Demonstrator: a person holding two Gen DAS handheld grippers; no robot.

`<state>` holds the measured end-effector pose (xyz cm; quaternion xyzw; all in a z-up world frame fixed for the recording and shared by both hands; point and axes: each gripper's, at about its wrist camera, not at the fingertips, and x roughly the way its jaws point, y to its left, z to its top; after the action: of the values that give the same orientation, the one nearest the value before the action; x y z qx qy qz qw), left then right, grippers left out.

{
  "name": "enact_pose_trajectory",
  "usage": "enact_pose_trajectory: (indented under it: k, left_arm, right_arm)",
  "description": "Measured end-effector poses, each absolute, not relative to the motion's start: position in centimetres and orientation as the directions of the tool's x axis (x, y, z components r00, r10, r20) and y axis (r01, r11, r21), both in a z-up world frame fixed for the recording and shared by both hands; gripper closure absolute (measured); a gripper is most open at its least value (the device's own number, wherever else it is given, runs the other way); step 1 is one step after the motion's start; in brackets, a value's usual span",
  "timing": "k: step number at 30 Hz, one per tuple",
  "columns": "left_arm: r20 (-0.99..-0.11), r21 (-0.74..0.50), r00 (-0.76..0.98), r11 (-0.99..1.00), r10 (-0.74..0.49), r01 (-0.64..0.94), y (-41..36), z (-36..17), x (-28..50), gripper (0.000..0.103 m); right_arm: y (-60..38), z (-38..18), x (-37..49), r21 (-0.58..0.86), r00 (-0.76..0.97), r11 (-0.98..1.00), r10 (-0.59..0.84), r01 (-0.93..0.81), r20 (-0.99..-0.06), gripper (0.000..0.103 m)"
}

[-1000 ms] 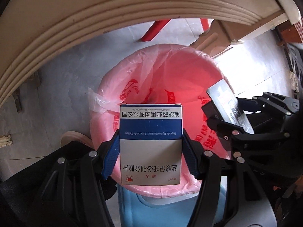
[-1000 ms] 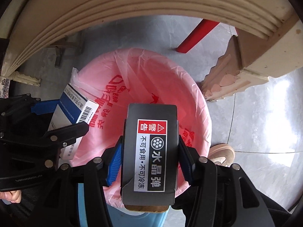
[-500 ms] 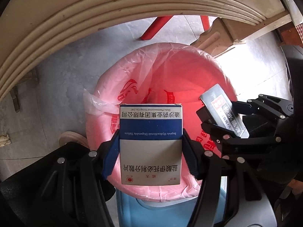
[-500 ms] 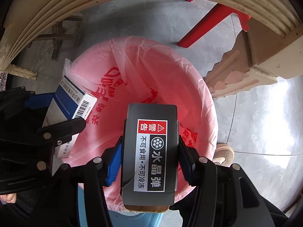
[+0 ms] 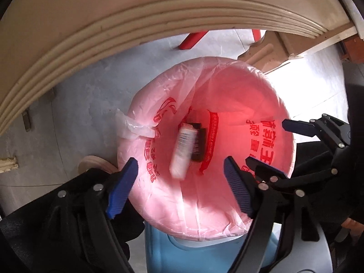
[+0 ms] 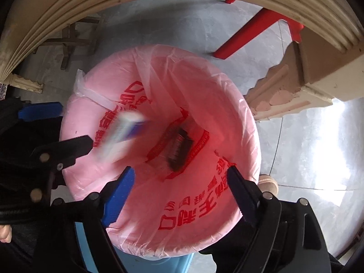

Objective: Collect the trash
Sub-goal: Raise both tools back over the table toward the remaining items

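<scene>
A blue bin lined with a pink bag (image 5: 227, 86) (image 6: 109, 77) stands on the floor below both grippers. My left gripper (image 5: 179, 186) is open and empty over its near rim. My right gripper (image 6: 179, 195) is open and empty too; it also shows in the left wrist view (image 5: 273, 143). The blue-and-white medicine box (image 5: 182, 150) (image 6: 122, 134) is blurred, falling into the bag. The black packet (image 5: 200, 143) (image 6: 179, 150) lies deep in the bag.
A cream table edge (image 5: 136, 29) arches over the bin. A carved table leg (image 6: 295, 86) stands right of the bin, red stool legs (image 6: 248, 36) behind it. A shoe (image 6: 268, 182) is by the bin's right side on the grey floor.
Both grippers have opened. The medicine box has left the left gripper and the black packet has left the right one; both have dropped into the pink bag.
</scene>
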<state>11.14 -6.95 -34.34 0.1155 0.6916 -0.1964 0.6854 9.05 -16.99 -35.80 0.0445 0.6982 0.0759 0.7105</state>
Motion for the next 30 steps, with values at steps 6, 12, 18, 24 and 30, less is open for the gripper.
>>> enact_pose_trajectory:
  k: [6, 12, 18, 24, 30]
  left_arm:
    - [-0.988, -0.115, 0.042, 0.889, -0.148, 0.443, -7.1, -31.1, 10.0, 0.025]
    - [-0.911, -0.136, 0.314, 0.913, -0.268, 0.384, -4.5, -21.7, 8.2, 0.022]
    - [-0.713, -0.125, 0.642, 0.952, -0.281, 0.278, -0.4, -9.5, 6.3, 0.006]
    - [-0.594, -0.137, 0.768, 0.971, -0.239, 0.196, 1.9, -1.9, 5.6, 0.006]
    - [-0.641, -0.134, 0.703, 0.947, -0.308, 0.292, 1.3, 1.3, 6.9, 0.006]
  right_arm:
    - [-18.2, -32.7, 7.6, 0.095, 0.087, 0.995, 0.097, -0.024, -0.992, 0.022]
    - [-19.5, -24.0, 5.4, 0.106, 0.313, 0.994, 0.096, 0.015, -0.945, 0.022]
    - [-20.2, -10.0, 0.6, 0.186, 0.734, 0.982, 0.144, -0.024, -0.664, 0.007]
    - [-20.0, -1.5, 0.2, 0.161, 0.85, 0.984, 0.147, -0.074, -0.506, 0.007]
    - [-18.4, 1.1, 1.5, 0.056, 0.867, 0.994, 0.111, -0.096, -0.485, 0.007]
